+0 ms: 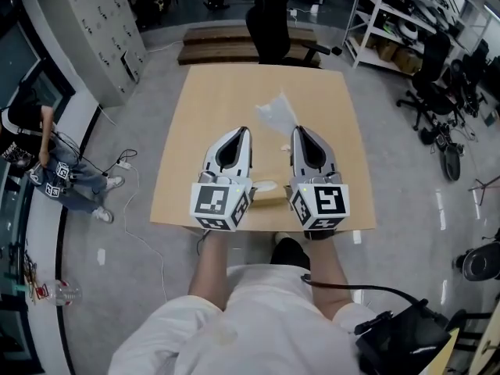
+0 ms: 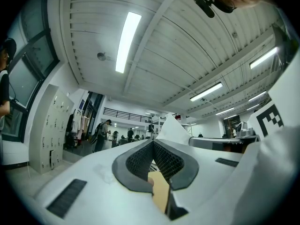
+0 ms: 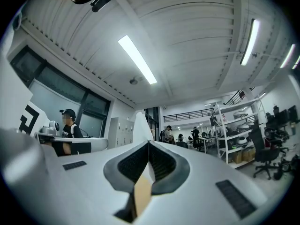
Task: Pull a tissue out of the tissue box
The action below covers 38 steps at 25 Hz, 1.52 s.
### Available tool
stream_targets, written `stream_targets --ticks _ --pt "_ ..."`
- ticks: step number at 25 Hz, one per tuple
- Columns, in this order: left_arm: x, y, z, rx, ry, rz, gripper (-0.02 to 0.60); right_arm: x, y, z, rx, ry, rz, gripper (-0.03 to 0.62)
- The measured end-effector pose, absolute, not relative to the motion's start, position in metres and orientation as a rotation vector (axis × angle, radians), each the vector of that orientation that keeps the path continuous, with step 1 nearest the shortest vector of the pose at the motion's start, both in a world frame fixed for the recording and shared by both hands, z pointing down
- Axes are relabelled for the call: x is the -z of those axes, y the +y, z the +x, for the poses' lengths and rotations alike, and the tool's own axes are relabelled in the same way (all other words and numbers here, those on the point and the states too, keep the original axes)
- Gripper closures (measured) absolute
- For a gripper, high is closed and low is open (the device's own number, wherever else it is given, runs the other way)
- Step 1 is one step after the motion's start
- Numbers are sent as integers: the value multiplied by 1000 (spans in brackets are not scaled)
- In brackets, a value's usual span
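Note:
A white tissue (image 1: pixel 278 114) stands up in a crumpled peak near the middle of the wooden table (image 1: pixel 203 108); I cannot make out the box under it. My left gripper (image 1: pixel 245 131) and right gripper (image 1: pixel 298 130) lie side by side just short of the tissue, one on each side, not touching it. Both are shut with nothing between the jaws. In the left gripper view the tissue (image 2: pixel 172 129) rises just beyond the shut left gripper (image 2: pixel 152 142), slightly right. In the right gripper view the tissue (image 3: pixel 140 126) stands just left of the shut right gripper (image 3: pixel 149 143).
A small pale scrap (image 1: pixel 287 147) lies on the table by the right gripper. A beige object (image 1: pixel 267 191) sits between the gripper bodies near the front edge. A black office chair (image 1: pixel 273 18) stands at the far edge. Shelving (image 1: pixel 398 22) is right, a person (image 1: pixel 47 158) left.

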<state>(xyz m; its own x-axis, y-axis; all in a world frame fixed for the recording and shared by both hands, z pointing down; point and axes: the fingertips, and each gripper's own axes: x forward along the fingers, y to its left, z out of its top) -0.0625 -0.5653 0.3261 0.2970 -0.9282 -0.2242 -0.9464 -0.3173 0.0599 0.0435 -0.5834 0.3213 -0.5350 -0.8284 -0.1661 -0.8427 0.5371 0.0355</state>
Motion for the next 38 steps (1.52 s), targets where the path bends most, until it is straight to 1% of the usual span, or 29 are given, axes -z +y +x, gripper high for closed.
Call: stream_targets --ticks 15,31,34,38 --pt "-348 -577 -46 -287 1778 -2526 580 -343 -592 57 -108 2652 -1505 588" --pt "-435 -601 -75 -116 2007 -2558 580 -417 -618 41 31 2806 -1541 588" --pt "-444 -602 -81 -116 2020 -2568 580 -426 -621 35 -8 2834 -1571 589" --pt "-443 -605 -84 -130 2015 -2573 580 -428 -626 32 27 2823 -1571 589"
